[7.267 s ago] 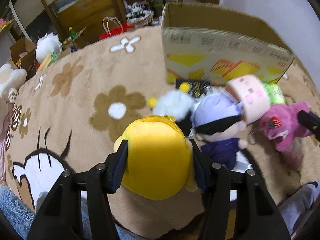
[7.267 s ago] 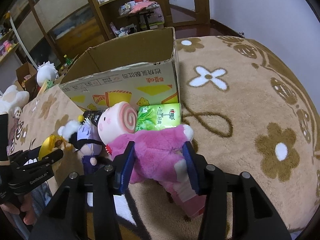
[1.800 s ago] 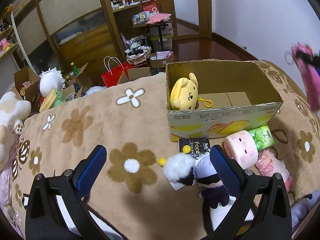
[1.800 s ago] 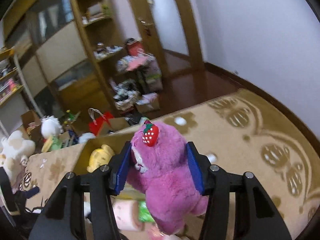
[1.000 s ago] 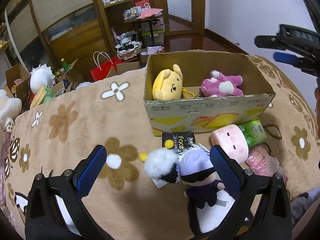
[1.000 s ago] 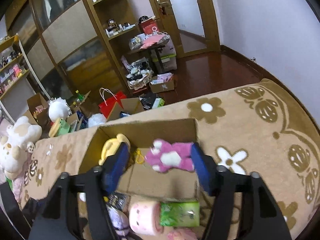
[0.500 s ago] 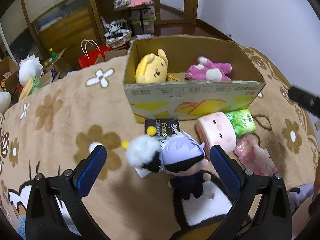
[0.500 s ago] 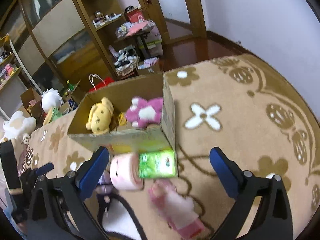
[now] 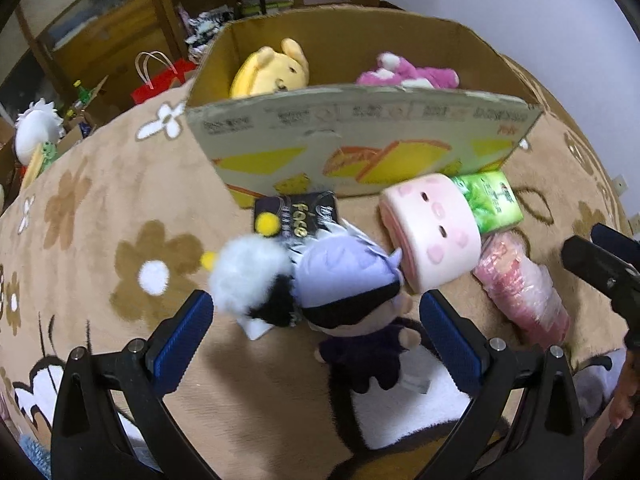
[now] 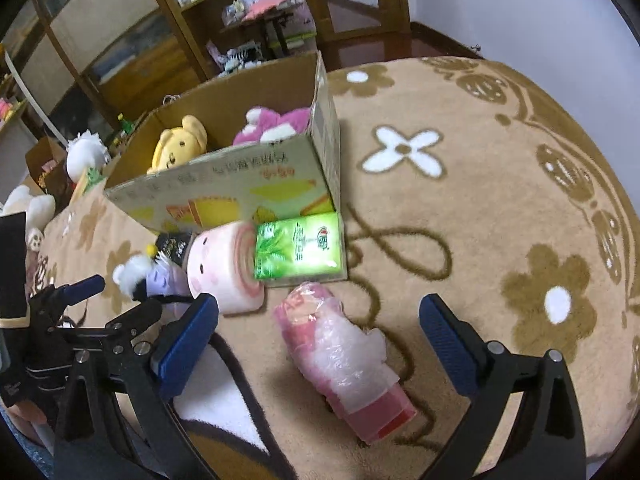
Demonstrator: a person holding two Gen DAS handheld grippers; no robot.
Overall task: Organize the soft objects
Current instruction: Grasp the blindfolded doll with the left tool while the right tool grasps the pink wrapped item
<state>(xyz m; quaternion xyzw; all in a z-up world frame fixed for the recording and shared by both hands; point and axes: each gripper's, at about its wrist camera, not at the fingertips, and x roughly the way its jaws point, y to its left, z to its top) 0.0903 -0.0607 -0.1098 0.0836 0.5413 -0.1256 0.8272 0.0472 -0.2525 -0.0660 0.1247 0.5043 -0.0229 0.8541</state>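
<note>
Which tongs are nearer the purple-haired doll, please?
Left. The left tongs straddle the doll; the right tongs hang over the pink packet beside it.

Toys crowd box (image 9: 360, 128) front; rug (image 10: 500, 220) beside it free.

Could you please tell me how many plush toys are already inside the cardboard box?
2: a yellow plush toward the left end of the cardboard box and a pink plush toward the right end. The front wall hides the box floor, so something smaller could lie unseen.
</note>
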